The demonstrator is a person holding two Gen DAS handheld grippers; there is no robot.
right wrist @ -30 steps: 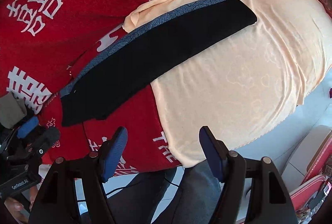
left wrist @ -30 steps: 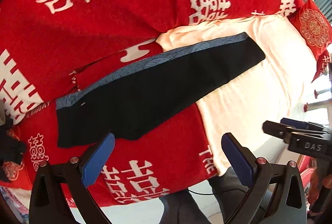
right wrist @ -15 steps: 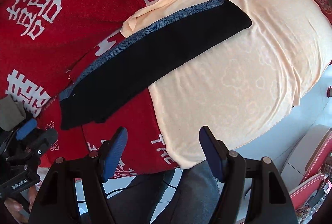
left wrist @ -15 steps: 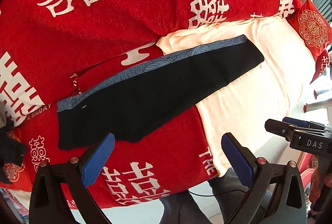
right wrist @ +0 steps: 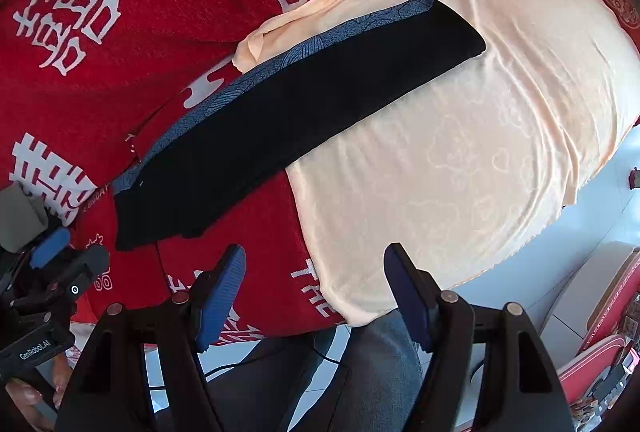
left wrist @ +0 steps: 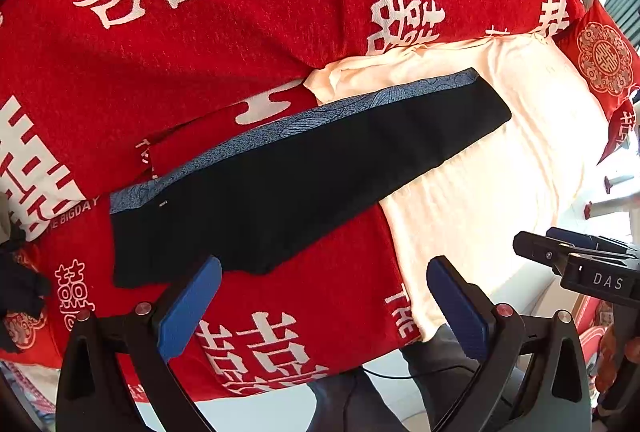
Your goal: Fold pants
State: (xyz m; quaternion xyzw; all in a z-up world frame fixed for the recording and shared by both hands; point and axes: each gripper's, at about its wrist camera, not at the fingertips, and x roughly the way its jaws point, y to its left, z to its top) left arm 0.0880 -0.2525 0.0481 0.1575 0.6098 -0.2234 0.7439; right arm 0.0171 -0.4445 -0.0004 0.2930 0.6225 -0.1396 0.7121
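Both claws, left [left wrist: 320, 302] and right [right wrist: 316, 290], hover spread and empty at lower frame; soft, limp black fabric pants with blue side stripe [left wrist: 304, 175] look best pinched at the hem.

The left gripper [left wrist: 324, 296] sits at the bottom of its frame, jaws spread wide. The right gripper [right wrist: 316, 284] sits likewise, empty and parted.

Bright daylight — fisheye-bent edges.

Black pants [right wrist: 296, 115] lie flat (leg over peach sheet [right wrist: 460, 159]), right claw [right wrist: 316, 292] spread.
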